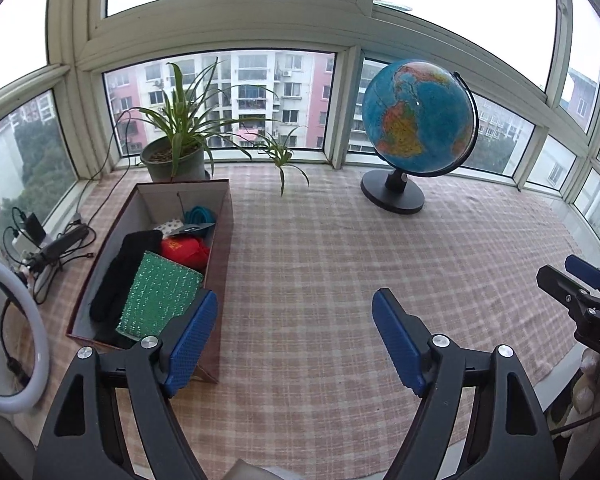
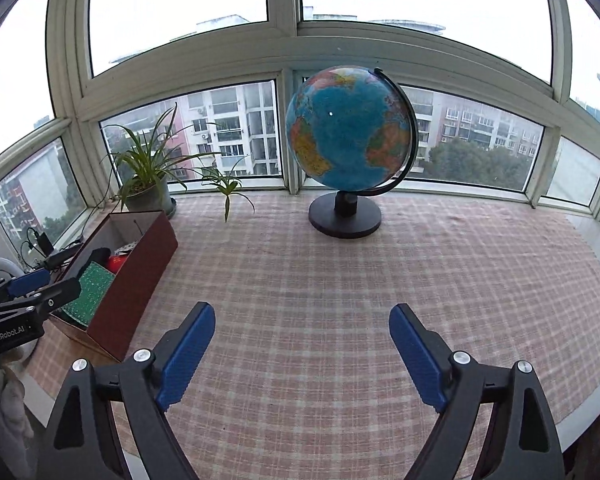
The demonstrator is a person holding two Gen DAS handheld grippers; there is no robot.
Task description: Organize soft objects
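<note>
A dark red open box [image 1: 220,240] [image 2: 140,272] stands on the checked cloth at the left. Inside it lie a green sparkly cloth [image 1: 160,296] [image 2: 92,288], a black knitted piece [image 1: 120,272], a red soft item [image 1: 184,252] [image 2: 116,264], a teal cord bundle [image 1: 200,216] and a dotted item [image 1: 170,225]. My left gripper [image 1: 294,312] is open and empty beside the box's near right corner. My right gripper [image 2: 302,328] is open and empty over bare cloth. Each gripper shows at the other view's edge, the right gripper [image 1: 580,280] and the left gripper [image 2: 40,284].
A globe [image 1: 418,118] [image 2: 348,128] on a black stand and a potted plant [image 1: 176,156] [image 2: 148,196] stand by the windows. Chargers and cables [image 1: 48,248] lie left of the box, beside a white ring light [image 1: 16,340]. The checked cloth [image 1: 340,260] covers the sill.
</note>
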